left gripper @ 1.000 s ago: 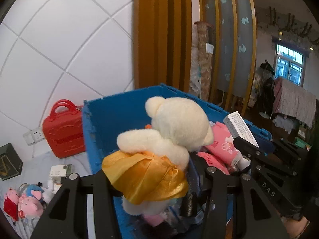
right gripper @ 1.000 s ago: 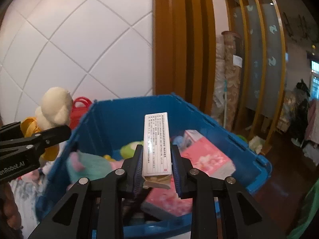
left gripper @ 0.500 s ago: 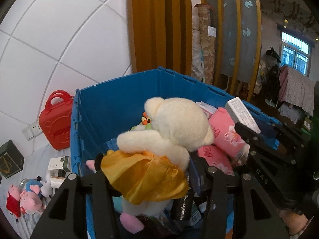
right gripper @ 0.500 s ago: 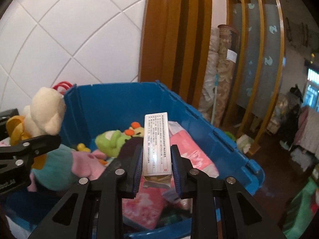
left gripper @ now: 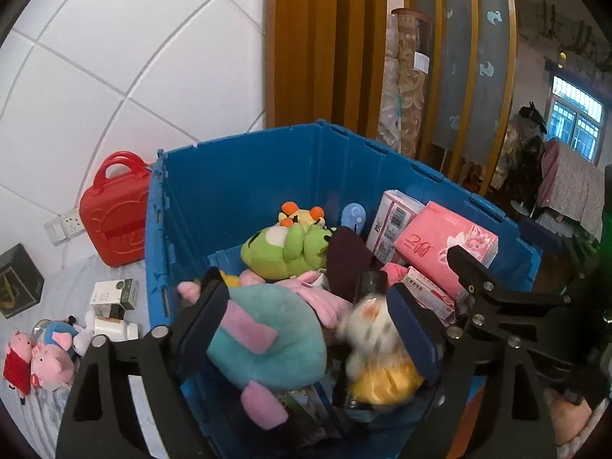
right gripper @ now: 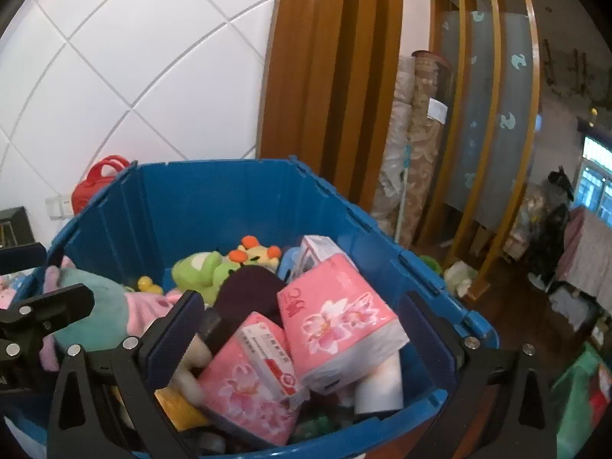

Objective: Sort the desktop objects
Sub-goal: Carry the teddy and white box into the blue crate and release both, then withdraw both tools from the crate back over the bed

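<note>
Both grippers are open over the blue bin [left gripper: 244, 176], which also shows in the right wrist view [right gripper: 214, 199]. My left gripper [left gripper: 306, 325] is empty; the cream plush in a yellow dress [left gripper: 378, 355] lies blurred in the bin near its right finger. My right gripper [right gripper: 298, 329] is empty; the white and red medicine box [right gripper: 269, 359] lies on pink tissue packs [right gripper: 336, 321] below it. A teal and pink plush [left gripper: 267, 340], a green frog plush [left gripper: 287, 248] and an orange-eared toy [left gripper: 302, 214] lie in the bin.
A red case [left gripper: 114, 206] stands against the white tiled wall left of the bin. Pig plushes [left gripper: 38, 359], small white boxes [left gripper: 114, 294] and a dark box [left gripper: 17, 279] lie on the marble top. Wooden slats and rolled rugs stand behind the bin.
My left gripper opened and the cream plush dropped into the bin. My right gripper opened and the medicine box dropped onto the tissue packs. Both views tilted down into the bin.
</note>
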A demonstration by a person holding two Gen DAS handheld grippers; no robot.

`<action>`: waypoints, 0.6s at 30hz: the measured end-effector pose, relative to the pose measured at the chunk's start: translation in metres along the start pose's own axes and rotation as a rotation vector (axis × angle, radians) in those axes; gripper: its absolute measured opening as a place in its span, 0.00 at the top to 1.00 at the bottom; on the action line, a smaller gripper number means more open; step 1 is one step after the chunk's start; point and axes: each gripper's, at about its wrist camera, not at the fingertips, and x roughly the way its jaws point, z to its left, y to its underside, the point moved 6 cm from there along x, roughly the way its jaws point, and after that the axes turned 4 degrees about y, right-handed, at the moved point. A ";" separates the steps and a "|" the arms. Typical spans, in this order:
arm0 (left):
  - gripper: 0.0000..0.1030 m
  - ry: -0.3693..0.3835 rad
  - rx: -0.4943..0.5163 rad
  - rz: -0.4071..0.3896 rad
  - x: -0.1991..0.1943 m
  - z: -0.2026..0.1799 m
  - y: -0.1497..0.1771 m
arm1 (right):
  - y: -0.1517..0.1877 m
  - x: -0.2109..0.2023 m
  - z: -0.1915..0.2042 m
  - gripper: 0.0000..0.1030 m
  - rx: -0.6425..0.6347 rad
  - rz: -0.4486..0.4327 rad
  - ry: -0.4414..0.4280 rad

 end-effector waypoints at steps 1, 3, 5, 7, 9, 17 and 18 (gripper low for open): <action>0.13 0.002 -0.001 -0.009 -0.002 0.001 0.000 | 0.000 -0.001 0.001 0.00 -0.001 0.000 -0.001; 0.13 0.006 -0.007 -0.020 -0.006 0.003 -0.001 | 0.001 -0.005 0.003 0.00 -0.007 0.000 0.000; 0.13 0.006 -0.011 -0.025 -0.010 0.005 -0.002 | 0.002 -0.008 0.005 0.00 -0.011 0.001 -0.002; 0.13 0.007 -0.012 -0.034 -0.015 0.006 -0.001 | 0.004 -0.013 0.006 0.00 -0.011 -0.002 -0.005; 0.13 0.007 -0.008 -0.044 -0.022 0.008 0.000 | 0.005 -0.017 0.006 0.00 -0.010 -0.004 -0.003; 0.13 -0.023 -0.007 -0.079 -0.058 0.035 0.014 | 0.009 -0.038 0.022 0.00 -0.009 -0.014 -0.028; 0.13 -0.034 -0.009 -0.087 -0.065 0.043 0.017 | 0.009 -0.042 0.028 0.00 -0.012 -0.020 -0.036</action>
